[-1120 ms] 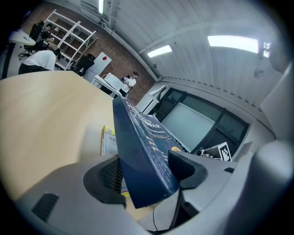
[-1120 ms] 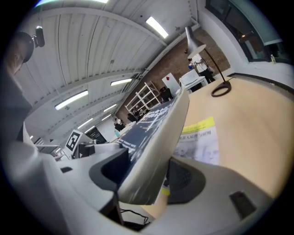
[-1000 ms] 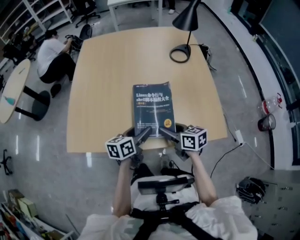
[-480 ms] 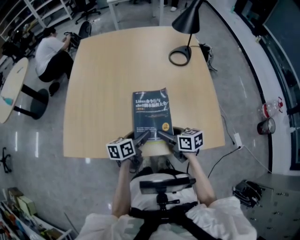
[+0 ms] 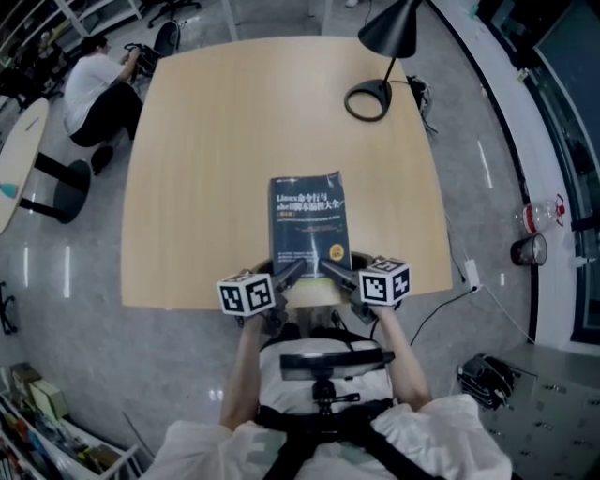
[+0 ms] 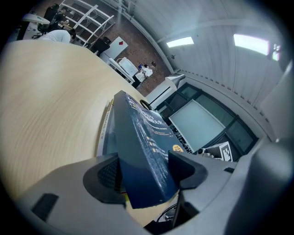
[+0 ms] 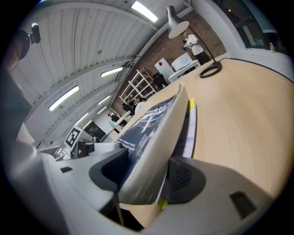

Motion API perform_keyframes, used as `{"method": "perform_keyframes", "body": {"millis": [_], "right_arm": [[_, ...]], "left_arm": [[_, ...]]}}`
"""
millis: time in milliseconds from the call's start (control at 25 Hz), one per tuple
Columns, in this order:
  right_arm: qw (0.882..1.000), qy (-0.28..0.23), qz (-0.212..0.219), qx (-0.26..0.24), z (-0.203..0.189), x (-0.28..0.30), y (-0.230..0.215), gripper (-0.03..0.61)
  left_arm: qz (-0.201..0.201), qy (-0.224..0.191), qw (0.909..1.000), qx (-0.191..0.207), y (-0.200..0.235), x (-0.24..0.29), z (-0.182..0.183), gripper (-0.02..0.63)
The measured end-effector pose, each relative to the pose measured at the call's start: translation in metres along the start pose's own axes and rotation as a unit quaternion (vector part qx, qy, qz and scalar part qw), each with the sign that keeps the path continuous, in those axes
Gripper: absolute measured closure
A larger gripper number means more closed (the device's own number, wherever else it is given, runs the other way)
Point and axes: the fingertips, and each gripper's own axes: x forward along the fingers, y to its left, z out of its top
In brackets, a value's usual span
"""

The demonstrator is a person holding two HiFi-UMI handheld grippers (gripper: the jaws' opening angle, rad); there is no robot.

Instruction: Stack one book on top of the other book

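Two tongs, the left gripper (image 5: 292, 269) and the right gripper (image 5: 330, 269), are clenched on the near corners of a dark blue paperback book (image 5: 309, 220) with pale lettering. Since a second ago the book has eased down and drawn slightly away from the black desk lamp (image 5: 392, 28) on the light wooden table (image 5: 206, 141). I take that as the lowering stage, with laying flat and letting go left to do. Its near end rides above a second book with pale page edges and a yellow strip (image 6: 104, 133). From overhead that lower book is almost wholly covered, so its cover colour is lost. I cannot tell whether the far ends touch.
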Motion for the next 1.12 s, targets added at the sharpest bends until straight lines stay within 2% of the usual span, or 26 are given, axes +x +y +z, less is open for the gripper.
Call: {"method": "perform_keyframes", "body": {"millis": [440,760,840,880,920,960,1000,1120], "right_arm": [[0.999,0.018,-0.015,0.025,-0.016,0.01,-0.009,0.315],[0.997,0.032,-0.071,0.009,-0.018,0.011,-0.014,0.295],[0.993,0.036,-0.106,-0.03,-0.016,0.008,-0.018,0.286],[0.987,0.037,-0.135,-0.08,-0.012,0.006,-0.02,0.246],[0.976,0.04,-0.163,-0.139,-0.007,0.005,-0.021,0.186],[0.965,0.046,-0.182,-0.184,-0.003,0.005,-0.021,0.178],[0.959,0.052,-0.191,-0.205,0.0,0.005,-0.019,0.178],[0.958,0.027,-0.2,-0.203,0.014,0.001,-0.016,0.178]], "left_arm": [[0.02,0.03,0.9993,0.004,0.013,0.003,-0.008,0.311],[0.026,0.028,0.9992,0.013,0.015,0.004,-0.008,0.311],[0.03,0.03,0.9989,0.02,0.016,0.004,-0.009,0.311],[0.033,0.031,0.9987,0.025,0.017,0.004,-0.009,0.311],[0.035,0.03,0.9985,0.028,0.017,0.003,-0.008,0.311],[0.035,0.028,0.9986,0.029,0.018,0.003,-0.008,0.311],[0.034,0.026,0.9987,0.026,0.018,0.003,-0.007,0.311],[0.033,0.025,0.9989,0.021,0.016,0.004,-0.01,0.311]]}}
